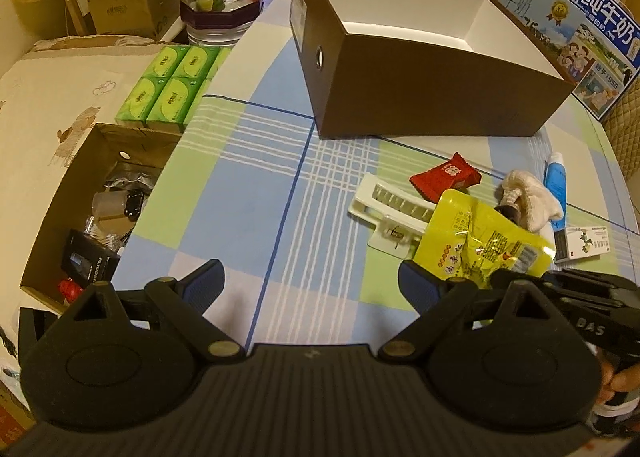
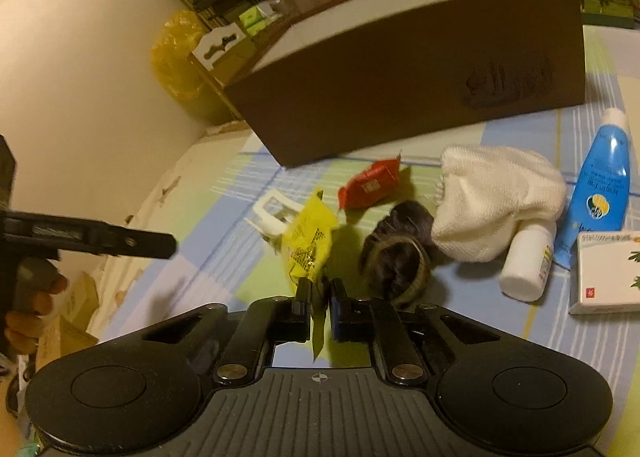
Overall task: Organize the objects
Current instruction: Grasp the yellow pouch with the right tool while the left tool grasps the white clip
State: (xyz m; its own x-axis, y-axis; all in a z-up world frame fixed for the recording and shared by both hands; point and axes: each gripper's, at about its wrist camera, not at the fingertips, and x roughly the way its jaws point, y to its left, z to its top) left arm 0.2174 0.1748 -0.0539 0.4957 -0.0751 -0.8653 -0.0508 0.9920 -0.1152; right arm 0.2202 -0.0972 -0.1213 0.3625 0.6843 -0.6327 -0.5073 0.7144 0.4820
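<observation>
My right gripper (image 2: 319, 289) is shut on the edge of a yellow snack packet (image 2: 310, 239) and holds it upright above the checked tablecloth (image 2: 216, 241). The packet also shows in the left wrist view (image 1: 476, 241), with the right gripper (image 1: 500, 281) at its lower edge. My left gripper (image 1: 308, 281) is open and empty over the cloth. A brown box with a white inside (image 1: 424, 97) stands open at the back; in the right wrist view (image 2: 400, 69) it is behind the objects.
On the cloth lie a red sachet (image 2: 370, 185), a white hair clip (image 1: 384, 209), a dark furry hair tie (image 2: 400, 257), a white cloth (image 2: 496, 201), a white bottle (image 2: 528, 265), a blue tube (image 2: 604, 181) and a small white box (image 2: 608, 273). Milk cartons (image 1: 560, 29) stand behind.
</observation>
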